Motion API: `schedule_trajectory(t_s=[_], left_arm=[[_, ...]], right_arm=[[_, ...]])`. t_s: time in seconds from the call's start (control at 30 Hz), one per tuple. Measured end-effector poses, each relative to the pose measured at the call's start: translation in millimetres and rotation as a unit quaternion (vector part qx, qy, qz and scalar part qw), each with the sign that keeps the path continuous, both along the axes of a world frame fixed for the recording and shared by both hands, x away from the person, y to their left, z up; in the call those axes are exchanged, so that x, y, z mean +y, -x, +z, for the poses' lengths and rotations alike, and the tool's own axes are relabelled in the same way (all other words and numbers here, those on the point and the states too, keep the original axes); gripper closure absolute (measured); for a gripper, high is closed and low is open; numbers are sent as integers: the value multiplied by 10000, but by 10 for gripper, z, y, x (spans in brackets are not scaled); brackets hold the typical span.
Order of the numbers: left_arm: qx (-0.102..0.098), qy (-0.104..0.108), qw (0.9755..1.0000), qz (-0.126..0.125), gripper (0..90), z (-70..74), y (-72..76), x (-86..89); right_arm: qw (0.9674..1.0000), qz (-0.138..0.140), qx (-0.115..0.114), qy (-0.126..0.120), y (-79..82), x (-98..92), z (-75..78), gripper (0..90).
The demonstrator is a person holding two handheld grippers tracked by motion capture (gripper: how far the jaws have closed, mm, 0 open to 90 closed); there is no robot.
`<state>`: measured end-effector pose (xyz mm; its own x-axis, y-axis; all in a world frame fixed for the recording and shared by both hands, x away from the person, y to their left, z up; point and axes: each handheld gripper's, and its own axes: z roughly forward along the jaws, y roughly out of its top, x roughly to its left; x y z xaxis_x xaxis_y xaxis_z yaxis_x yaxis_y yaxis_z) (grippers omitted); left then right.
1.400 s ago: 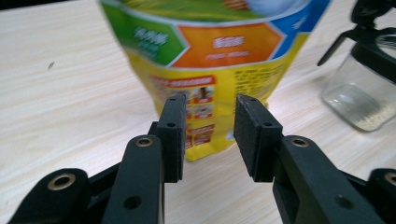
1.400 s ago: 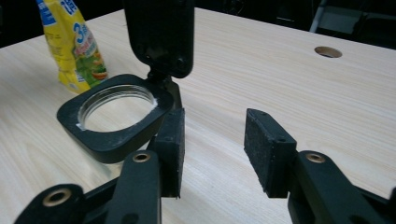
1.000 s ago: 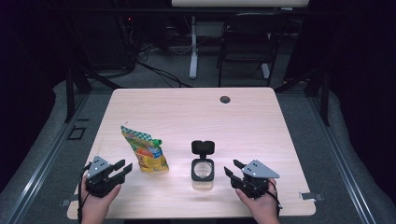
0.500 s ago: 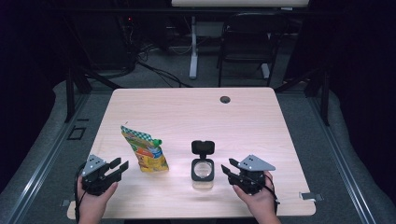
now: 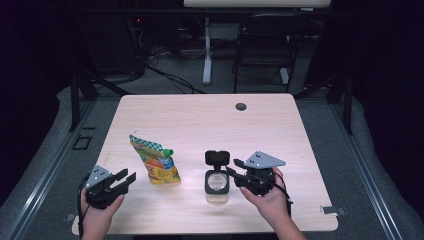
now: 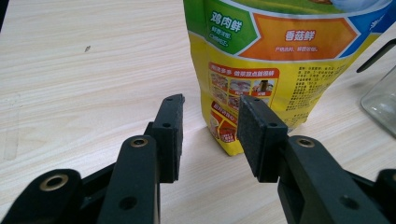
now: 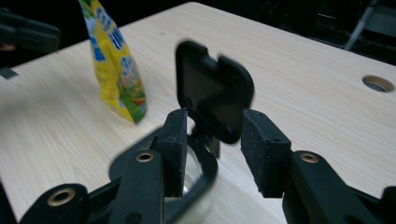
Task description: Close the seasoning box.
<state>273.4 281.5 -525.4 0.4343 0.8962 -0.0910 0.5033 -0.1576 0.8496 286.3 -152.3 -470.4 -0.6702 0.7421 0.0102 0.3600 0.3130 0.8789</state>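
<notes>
the left gripper [image 5: 124, 179] sits at the table's [image 5: 200, 110] near left edge, jaws apart and just opening, nothing between them; the yellow seasoning pouch [image 5: 156, 162] stands just beyond. the right gripper [image 5: 232, 169], jaws apart after closing a little, reaches the glass jar [image 5: 217, 183] with its black flip lid [image 7: 215, 93] raised upright.

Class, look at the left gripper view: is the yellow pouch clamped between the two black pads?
No. The yellow pouch stands on the table beyond the left tool, whose pads are apart with nothing between them.
</notes>
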Motion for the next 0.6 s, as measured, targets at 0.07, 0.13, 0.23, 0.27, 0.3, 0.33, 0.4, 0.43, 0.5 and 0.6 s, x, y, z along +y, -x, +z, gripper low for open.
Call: schedule_trajectory(t_s=[0.07, 0.13, 0.23, 0.27, 0.3, 0.33, 0.4, 0.43, 0.5, 0.6], left_arm=[[40, -11, 10000, -10, 611, -4, -1, 5], [64, -27, 10000, -17, 612, -10, 0, 10], [32, -4, 10000, -25, 613, -14, 3, 10], [32, -1, 10000, -21, 613, -12, 4, 11], [32, 20, 10000, -10, 613, -16, 5, 11], [32, 20, 10000, -10, 613, -16, 5, 11], [40, 30, 10000, -15, 613, -22, 7, 14], [66, 13, 10000, -23, 613, -19, 9, 19], [39, 33, 10000, 8, 613, -19, 12, 31], [45, 52, 10000, 11, 613, -15, 13, 44]], right_arm=[[10000, 57, -15, -22, -14, 48, 64, 612], [9999, 111, -34, 2, -33, 98, 109, 612], [9998, 199, -48, 64, -66, 202, 184, 613], [9998, 199, -48, 64, -66, 202, 184, 613], [9996, 248, -87, 96, -75, 262, 228, 613], [9996, 248, -87, 96, -75, 262, 228, 613], [9994, 312, -139, 112, -82, 326, 279, 613], [9992, 324, -184, 130, -87, 359, 304, 613], [9987, 406, -265, 145, -115, 459, 371, 611], [9985, 460, -273, 132, -142, 531, 402, 611]])
